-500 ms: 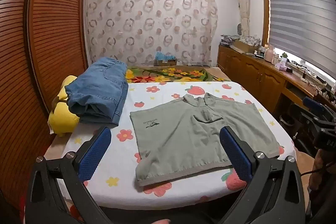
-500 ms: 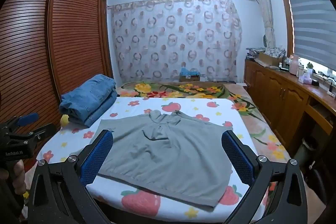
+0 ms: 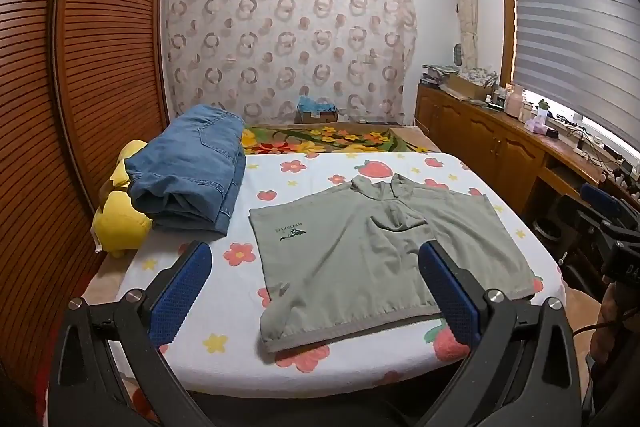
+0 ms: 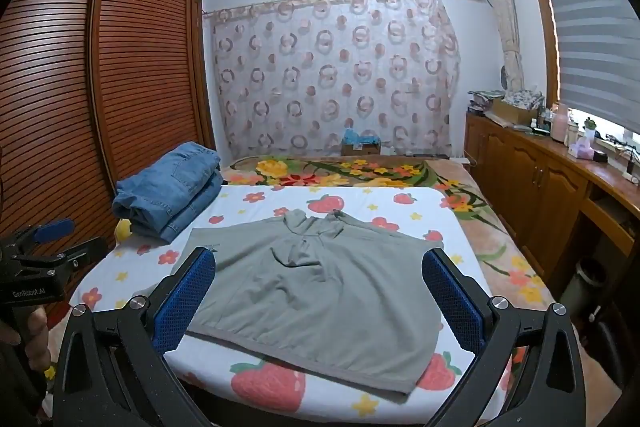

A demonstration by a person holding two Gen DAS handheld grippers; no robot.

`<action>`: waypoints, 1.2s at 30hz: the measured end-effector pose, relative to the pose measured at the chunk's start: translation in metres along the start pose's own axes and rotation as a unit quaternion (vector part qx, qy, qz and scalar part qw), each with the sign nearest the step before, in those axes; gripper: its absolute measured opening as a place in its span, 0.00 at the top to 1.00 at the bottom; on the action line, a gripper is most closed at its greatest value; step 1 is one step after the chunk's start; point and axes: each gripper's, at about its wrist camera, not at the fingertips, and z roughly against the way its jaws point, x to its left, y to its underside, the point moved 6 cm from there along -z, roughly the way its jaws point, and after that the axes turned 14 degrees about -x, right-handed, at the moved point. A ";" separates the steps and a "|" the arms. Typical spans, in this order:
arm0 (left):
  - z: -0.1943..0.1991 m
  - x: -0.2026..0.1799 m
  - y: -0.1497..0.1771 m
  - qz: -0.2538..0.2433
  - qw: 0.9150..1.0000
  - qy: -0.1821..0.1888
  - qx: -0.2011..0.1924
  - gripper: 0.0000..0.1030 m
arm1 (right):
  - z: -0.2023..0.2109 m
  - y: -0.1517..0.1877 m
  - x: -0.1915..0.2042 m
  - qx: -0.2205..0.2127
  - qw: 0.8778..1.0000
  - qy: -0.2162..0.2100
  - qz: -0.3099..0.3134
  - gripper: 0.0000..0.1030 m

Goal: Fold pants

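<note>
A grey-green garment [image 3: 372,259] lies spread flat on the bed, its banded hem toward me; it also fills the middle of the right wrist view [image 4: 320,283]. Folded blue jeans [image 3: 188,175] rest at the bed's far left [image 4: 172,191]. My left gripper [image 3: 312,259] hovers open before the near edge, with nothing between its blue pads [image 3: 180,291]. Held over the bed's near end, my right gripper [image 4: 318,261] is open and empty too. Each gripper shows at the side of the other's view: left [image 4: 40,239], right [image 3: 604,215].
The bed sheet [image 3: 224,311] is white with strawberries and flowers. A yellow plush [image 3: 120,223] sits under the jeans beside the slatted wardrobe [image 3: 88,87]. A wooden sideboard [image 3: 500,147] with clutter runs along the right wall. A floral rug [image 4: 460,195] lies beyond the bed.
</note>
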 end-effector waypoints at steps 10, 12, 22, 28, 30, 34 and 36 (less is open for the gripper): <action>-0.002 0.000 0.002 -0.003 1.000 0.002 0.002 0.00 | 0.002 -0.001 0.000 -0.001 1.000 0.000 0.000 0.00; -0.002 0.000 0.001 -0.003 1.000 0.001 0.002 0.00 | 0.002 -0.001 0.000 0.000 1.000 -0.001 0.000 0.00; -0.002 -0.003 0.003 -0.006 1.000 0.004 0.000 0.00 | 0.002 -0.001 -0.001 -0.001 1.000 -0.001 -0.001 0.00; -0.001 -0.003 0.003 -0.006 1.000 0.003 0.000 0.00 | 0.002 -0.001 0.000 -0.001 1.000 -0.001 0.000 0.00; -0.001 -0.003 0.002 -0.006 1.000 0.003 -0.001 0.00 | 0.002 -0.001 0.000 -0.002 1.000 -0.001 0.000 0.00; -0.001 -0.004 0.003 -0.006 1.000 0.004 -0.001 0.00 | 0.003 -0.002 -0.001 -0.002 1.000 -0.001 -0.001 0.00; -0.001 -0.004 0.002 -0.007 1.000 0.004 -0.001 0.00 | 0.003 -0.002 -0.001 -0.002 1.000 -0.001 -0.001 0.00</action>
